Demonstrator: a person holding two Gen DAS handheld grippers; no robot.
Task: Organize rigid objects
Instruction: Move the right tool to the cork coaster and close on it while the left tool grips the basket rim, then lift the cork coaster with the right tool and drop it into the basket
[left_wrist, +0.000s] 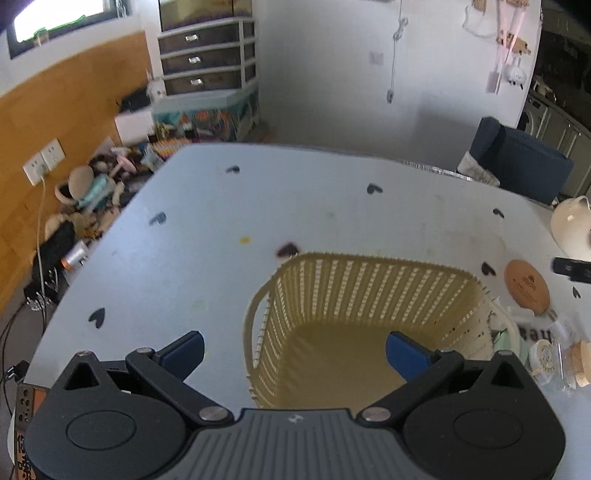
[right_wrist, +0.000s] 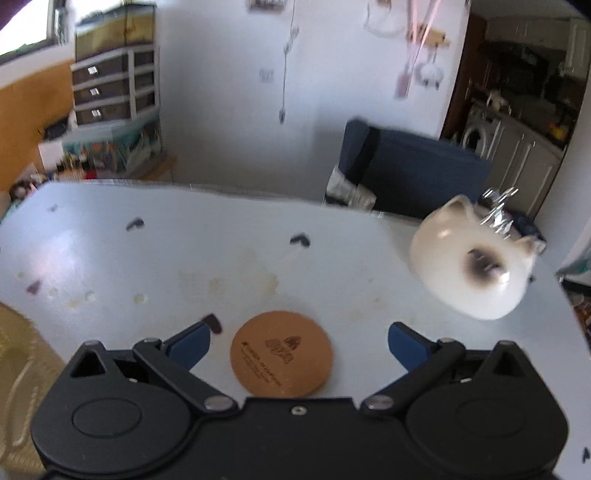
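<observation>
Left hand-held gripper (left_wrist: 294, 353) hanging above the yellow slatted basket (left_wrist: 369, 317), blue pads (left_wrist: 184, 350) spread wide apart, nothing between them. Basket sitting upright on the pale blue surface (left_wrist: 221, 221), looks bare inside from this angle. Scattered across the surface: small dark heart-shaped marks (left_wrist: 373, 189).

Off to the basket's right in the left wrist view: round cork coaster (left_wrist: 527, 287) lying flat, near but apart from the basket's corner. Closer to the camera, just beside the basket's right wall, a little cluster — small round tin (left_wrist: 542, 356), a clear jar with a cork lid (left_wrist: 576, 363), something pale green partly hidden behind the basket wall, can't tell what. White ceramic pot (left_wrist: 570, 227) at the far right edge, a bit of another black gripper part poking in just below it.

Right hand-held gripper (right_wrist: 297, 345) also wide open and holding nothing, hovering right over that same cork coaster (right_wrist: 281, 353), which sits between the two blue pads (right_wrist: 192, 345) in the right wrist view, dark logo printed on top. White ceramic pot (right_wrist: 472, 266) well off to the right, blurry, dark smudge on its side. Edge of the yellow basket (right_wrist: 14, 354) just peeking in at lower left. Blue chair (right_wrist: 410, 173) behind the surface.
</observation>
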